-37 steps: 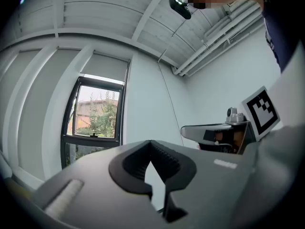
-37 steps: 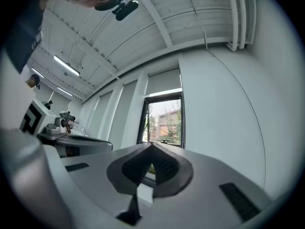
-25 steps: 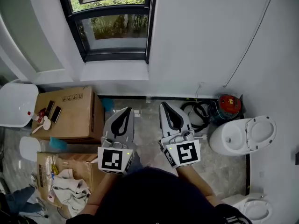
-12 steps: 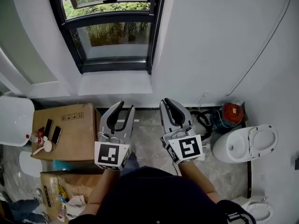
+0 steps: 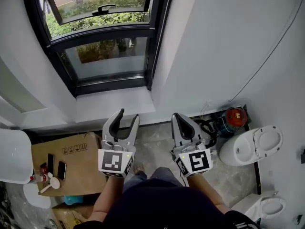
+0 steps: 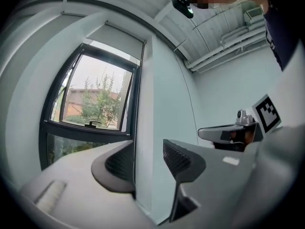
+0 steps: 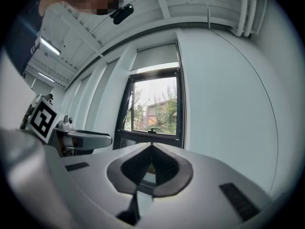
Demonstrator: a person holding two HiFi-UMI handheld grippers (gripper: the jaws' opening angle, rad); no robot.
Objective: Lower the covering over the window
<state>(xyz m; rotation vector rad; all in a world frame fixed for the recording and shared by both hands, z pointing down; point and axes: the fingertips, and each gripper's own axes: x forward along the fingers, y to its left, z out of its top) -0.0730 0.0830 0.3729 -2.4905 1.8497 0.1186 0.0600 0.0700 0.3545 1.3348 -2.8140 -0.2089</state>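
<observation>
Head view, left gripper: the left gripper [image 5: 127, 116] was held out level toward the wall [image 5: 214, 46], just short of the window sill [image 5: 114, 104], with its jaws spread in a clear V
Head view, right gripper: the right gripper [image 5: 177, 116] lay beside it and apart from it, jaws drawn together to one point, touching neither sill nor wall
Head view, window: the dark-framed window [image 5: 102, 46] stood above the sill with its glass bare
Head view, floor: a cardboard box [image 5: 66, 168] sat to the left of the person and a toilet [image 5: 250, 147] to the right, both well apart from the grippers
Left gripper view, fingers: the ribbed fingers [image 6: 178, 159] stood wide apart, having just been opening; nothing was held between them, and only the wall and the window frame showed through the gap
Left gripper view, covering: the covering [image 6: 116, 38], a pale blind, sat drawn up at the top of the window, well apart from the gripper
Left gripper view, thin line: a thin line [image 6: 135, 128] ran down beside the frame, possibly a cord, too fine to tell
Right gripper view, fingers: the pads met at their tips and were closed on nothing
Right gripper view, covering: the pale band sat above the bare glass, far from the jaws
</observation>
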